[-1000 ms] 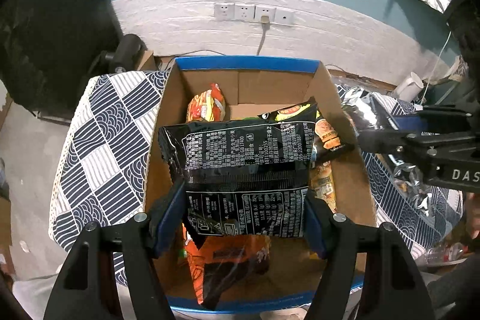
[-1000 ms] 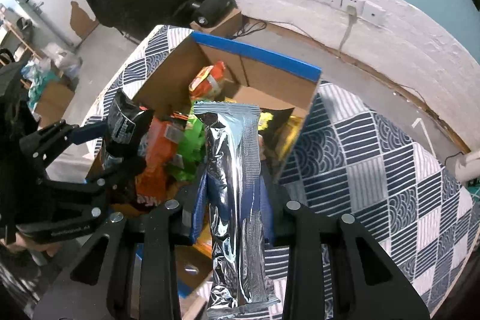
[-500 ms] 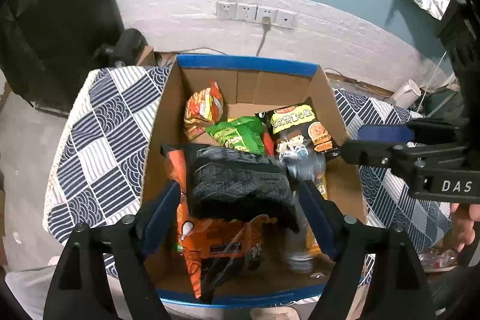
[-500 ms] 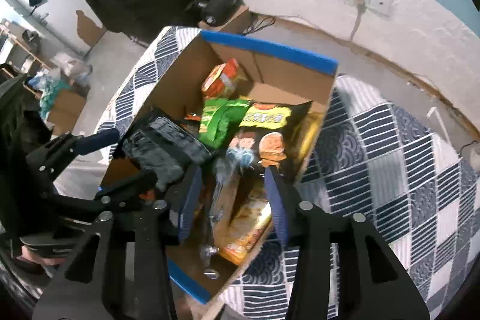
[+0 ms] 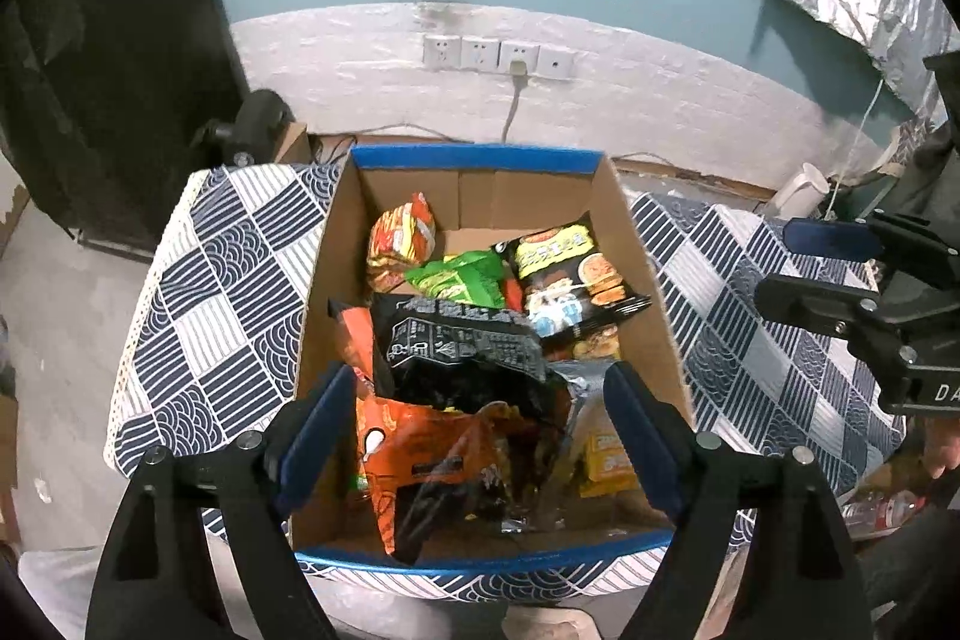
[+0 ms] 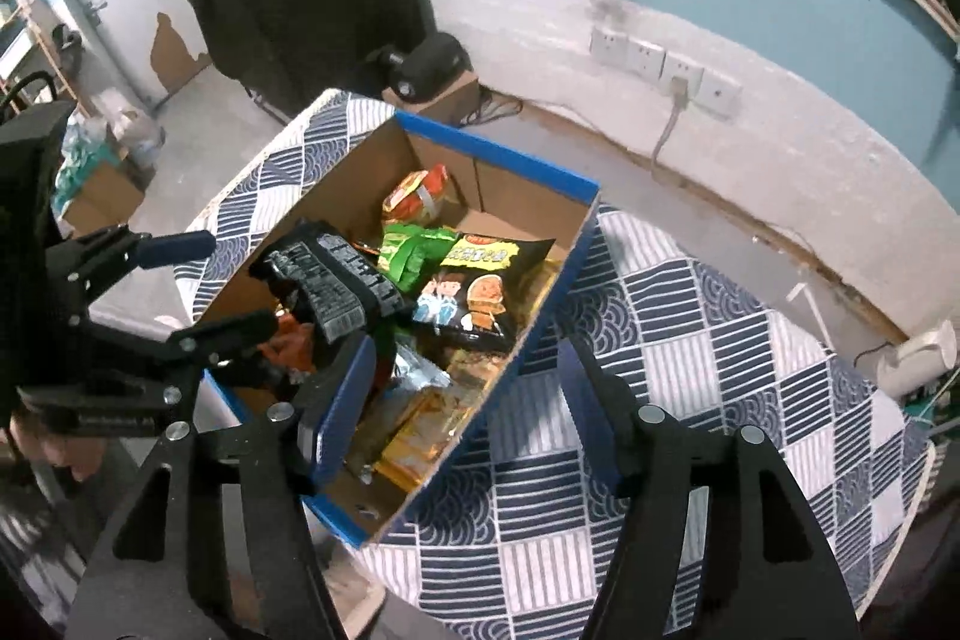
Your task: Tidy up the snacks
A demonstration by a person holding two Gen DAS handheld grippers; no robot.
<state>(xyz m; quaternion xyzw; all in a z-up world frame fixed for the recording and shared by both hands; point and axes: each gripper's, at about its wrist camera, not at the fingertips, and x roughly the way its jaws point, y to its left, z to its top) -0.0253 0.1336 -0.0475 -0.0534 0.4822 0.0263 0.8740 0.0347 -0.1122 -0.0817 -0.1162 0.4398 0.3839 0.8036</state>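
A cardboard box with blue-taped rim (image 5: 474, 157) (image 6: 498, 154) stands on the checked table and holds several snack packets. A black packet (image 5: 462, 340) (image 6: 336, 280) lies on top of an orange packet (image 5: 420, 436). A silver packet (image 5: 570, 382) (image 6: 420, 370) lies beside it, with a green packet (image 5: 462, 274) and a black-yellow packet (image 5: 564, 268) (image 6: 480, 280) farther back. My left gripper (image 5: 474, 424) is open and empty above the box's near end. My right gripper (image 6: 462, 400) is open and empty above the box's right wall.
The blue-and-white checked cloth (image 5: 228, 280) (image 6: 690, 370) covers the table around the box. A white wall with sockets (image 5: 498, 55) runs behind. A white cup (image 5: 801, 187) stands at the far right. A black object (image 6: 429, 61) sits on a small carton behind the table.
Both grippers opened. The black packet dropped from my left gripper and the silver packet from my right into the box. Both grippers have pulled back and up.
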